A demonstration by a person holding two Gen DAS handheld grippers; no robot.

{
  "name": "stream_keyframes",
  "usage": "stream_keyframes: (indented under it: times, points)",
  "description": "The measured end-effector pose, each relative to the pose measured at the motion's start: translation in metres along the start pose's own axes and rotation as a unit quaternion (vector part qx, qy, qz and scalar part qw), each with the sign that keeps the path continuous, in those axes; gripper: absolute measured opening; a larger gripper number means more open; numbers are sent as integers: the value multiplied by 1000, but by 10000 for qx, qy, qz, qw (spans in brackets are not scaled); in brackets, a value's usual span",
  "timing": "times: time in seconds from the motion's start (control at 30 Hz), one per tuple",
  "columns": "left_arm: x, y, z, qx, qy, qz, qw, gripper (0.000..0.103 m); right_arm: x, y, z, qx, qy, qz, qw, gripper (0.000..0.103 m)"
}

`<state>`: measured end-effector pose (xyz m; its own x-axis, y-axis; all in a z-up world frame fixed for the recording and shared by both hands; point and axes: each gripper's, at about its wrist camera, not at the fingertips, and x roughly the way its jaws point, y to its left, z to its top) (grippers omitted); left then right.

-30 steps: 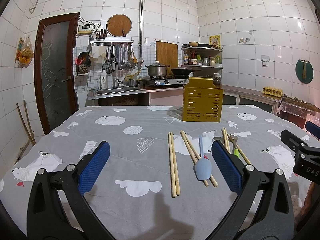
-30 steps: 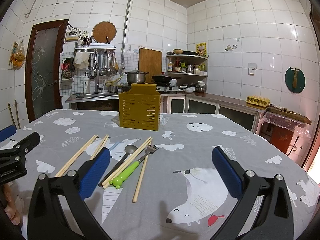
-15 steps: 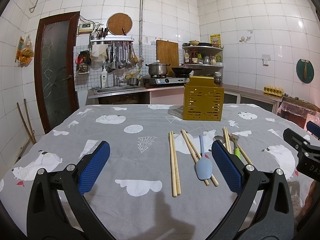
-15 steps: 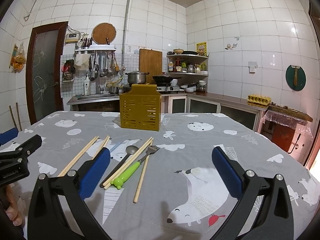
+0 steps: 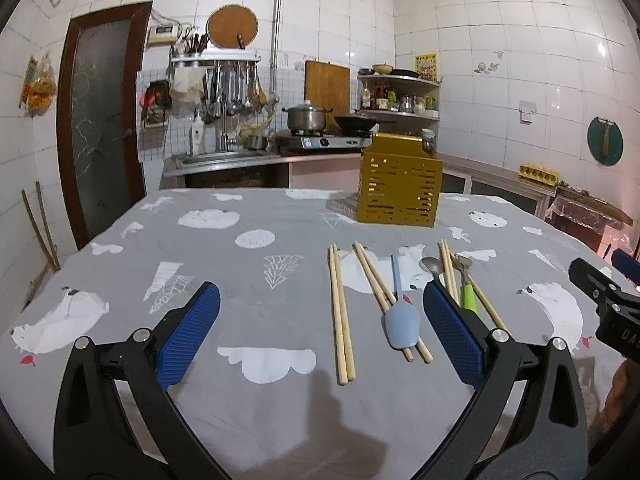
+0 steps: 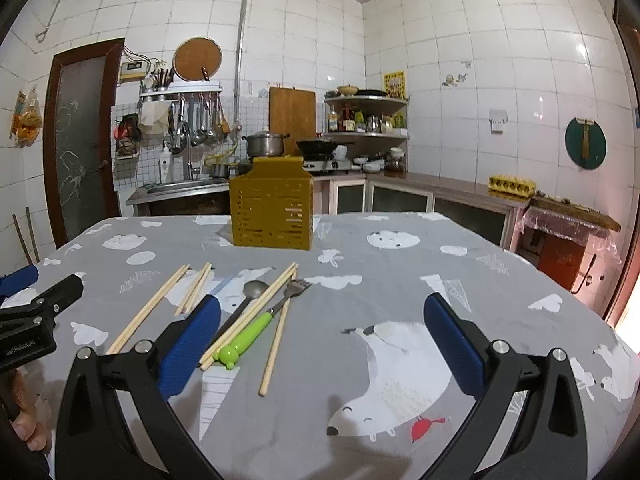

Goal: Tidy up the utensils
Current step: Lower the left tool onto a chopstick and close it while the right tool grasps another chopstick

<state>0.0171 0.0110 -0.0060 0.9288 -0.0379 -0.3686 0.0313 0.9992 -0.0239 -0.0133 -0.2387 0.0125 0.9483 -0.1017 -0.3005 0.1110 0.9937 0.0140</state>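
Observation:
A yellow slotted utensil holder (image 5: 400, 190) (image 6: 271, 205) stands upright at the table's far side. Before it lie several wooden chopsticks (image 5: 341, 312) (image 6: 148, 308), a pale blue spoon (image 5: 401, 318), a metal spoon (image 6: 248, 300) and a green-handled fork (image 6: 260, 326) (image 5: 466, 290). My left gripper (image 5: 320, 340) hovers open above the near table, the chopsticks and blue spoon between its blue pads. My right gripper (image 6: 320, 346) is open too, its left pad over the spoon and chopsticks. Each gripper shows at the edge of the other's view.
The table wears a grey cloth (image 5: 256, 280) with white bear prints. Behind it run a sink counter (image 5: 224, 160), a stove with a pot (image 5: 306, 118) and corner shelves (image 6: 366, 116). A brown door (image 5: 102, 120) is at the left.
Both views have shifted only slightly; the utensils and holder lie where they were, and both grippers stay open.

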Motion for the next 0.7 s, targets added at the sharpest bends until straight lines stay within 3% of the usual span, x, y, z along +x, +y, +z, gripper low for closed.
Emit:
stream_keyframes:
  times: [0.3,0.43,0.57,0.7]
  points:
    - [18,-3,6,109,438,41,9990,98,20,8,7,-222,301,-22,9993,99]
    - [33,-8,28,403,469,213,9979,98,44,8,25,-164,552,-38,9983,99]
    - [61,-3,51,317,746,-76,9967,98,75,14,43,-152,816,-41,9965,99]
    - [89,-3,68,322,882,-20,9956,98,109,22,54,-226,1174,-21,9928,99]
